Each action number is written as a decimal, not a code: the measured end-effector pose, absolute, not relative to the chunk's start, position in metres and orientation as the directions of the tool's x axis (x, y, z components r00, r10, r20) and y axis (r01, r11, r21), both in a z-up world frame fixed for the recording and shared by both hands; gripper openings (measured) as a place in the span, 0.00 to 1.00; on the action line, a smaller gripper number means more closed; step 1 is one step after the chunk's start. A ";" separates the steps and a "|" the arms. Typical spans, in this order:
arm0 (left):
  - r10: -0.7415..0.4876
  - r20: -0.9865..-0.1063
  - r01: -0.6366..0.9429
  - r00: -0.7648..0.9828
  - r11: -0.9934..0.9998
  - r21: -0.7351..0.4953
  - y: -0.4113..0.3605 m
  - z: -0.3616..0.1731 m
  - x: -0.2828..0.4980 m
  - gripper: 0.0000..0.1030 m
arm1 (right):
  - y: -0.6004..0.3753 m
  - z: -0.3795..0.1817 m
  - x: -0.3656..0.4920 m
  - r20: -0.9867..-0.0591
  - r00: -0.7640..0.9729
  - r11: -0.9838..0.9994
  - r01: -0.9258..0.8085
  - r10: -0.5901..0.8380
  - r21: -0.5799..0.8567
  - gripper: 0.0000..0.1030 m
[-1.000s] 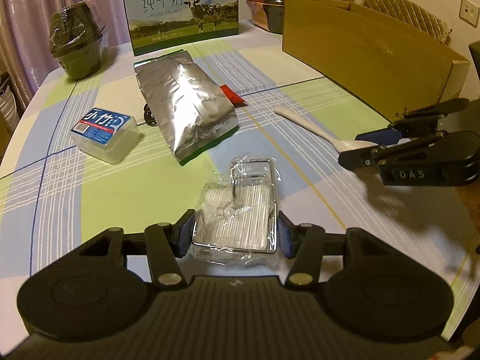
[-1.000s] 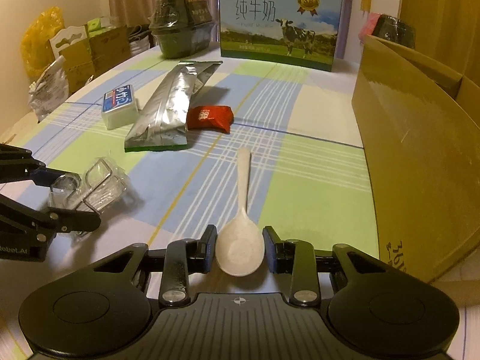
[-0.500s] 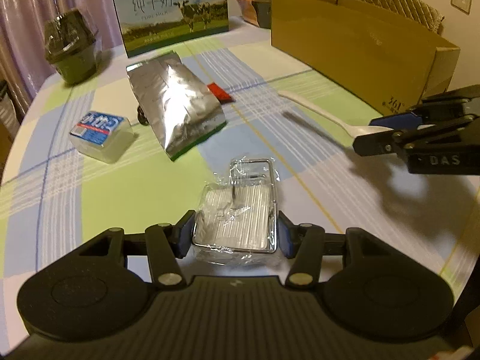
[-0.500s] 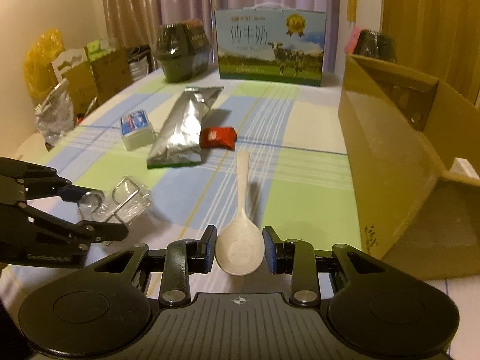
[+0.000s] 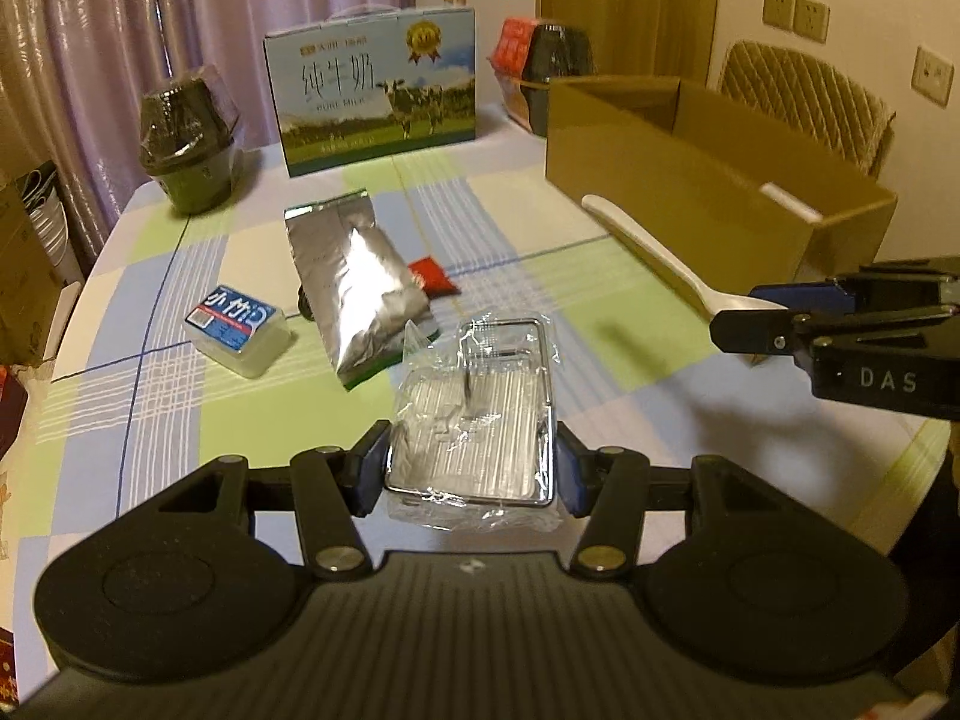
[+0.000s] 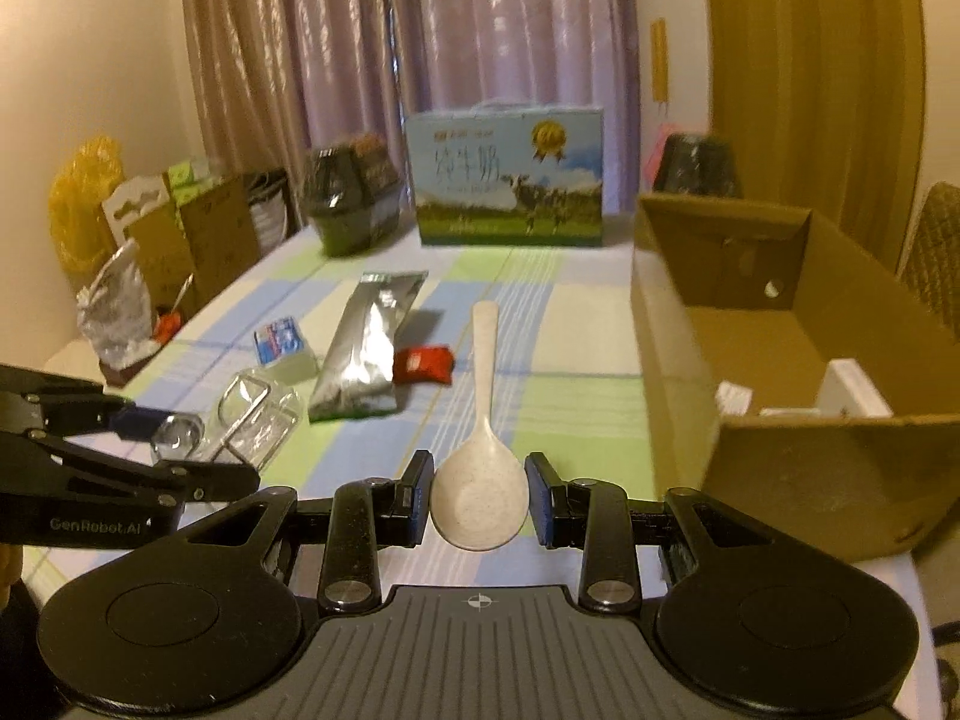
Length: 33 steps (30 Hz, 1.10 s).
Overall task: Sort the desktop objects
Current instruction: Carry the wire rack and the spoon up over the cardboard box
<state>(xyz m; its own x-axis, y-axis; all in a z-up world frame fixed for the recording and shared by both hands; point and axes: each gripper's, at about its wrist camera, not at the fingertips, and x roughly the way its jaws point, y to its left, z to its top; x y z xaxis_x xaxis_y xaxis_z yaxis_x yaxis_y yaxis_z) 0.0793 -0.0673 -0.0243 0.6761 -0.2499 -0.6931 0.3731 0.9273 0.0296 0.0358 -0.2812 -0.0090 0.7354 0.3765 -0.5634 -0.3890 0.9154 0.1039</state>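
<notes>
My left gripper is shut on a shiny metal rack wrapped in clear plastic, held above the checked tablecloth. In the right wrist view that gripper and its wrapped rack hang at the lower left. My right gripper is shut on the bowl of a white rice spoon, whose handle points away from me. From the left wrist view, the right gripper and the spoon float just in front of the open cardboard box.
On the cloth lie a silver foil bag, a red sachet and a clear box with a blue label. A milk carton and dark wrapped bowls stand at the back. The cardboard box holds small white items.
Both grippers have risen off the table with their loads. The spoon now hangs in the air and the inside of the cardboard box has come into the right wrist view.
</notes>
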 end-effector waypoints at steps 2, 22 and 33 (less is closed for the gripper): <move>-0.256 -0.687 0.373 0.680 0.927 0.023 -0.073 -0.017 0.076 0.48 | -0.288 -0.002 0.032 -0.551 0.746 0.918 -0.383 0.374 0.104 0.29; -0.304 -0.668 0.421 0.680 0.907 0.015 -0.131 0.018 0.056 0.48 | -0.346 0.028 0.014 -0.486 0.816 0.949 -0.289 0.312 0.125 0.29; -0.349 -0.657 0.456 0.668 0.890 -0.009 -0.160 0.027 0.066 0.48 | -0.379 0.036 0.028 -0.474 0.842 0.966 -0.233 0.258 0.112 0.29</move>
<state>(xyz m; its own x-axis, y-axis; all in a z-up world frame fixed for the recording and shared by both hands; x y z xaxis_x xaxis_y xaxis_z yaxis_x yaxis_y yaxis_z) 0.0656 -0.1603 0.0270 0.6682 -0.3491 -0.6570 0.4561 0.8899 -0.0090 0.0281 -0.3792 0.0364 0.8421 0.2581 -0.4736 -0.2330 0.9660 0.1121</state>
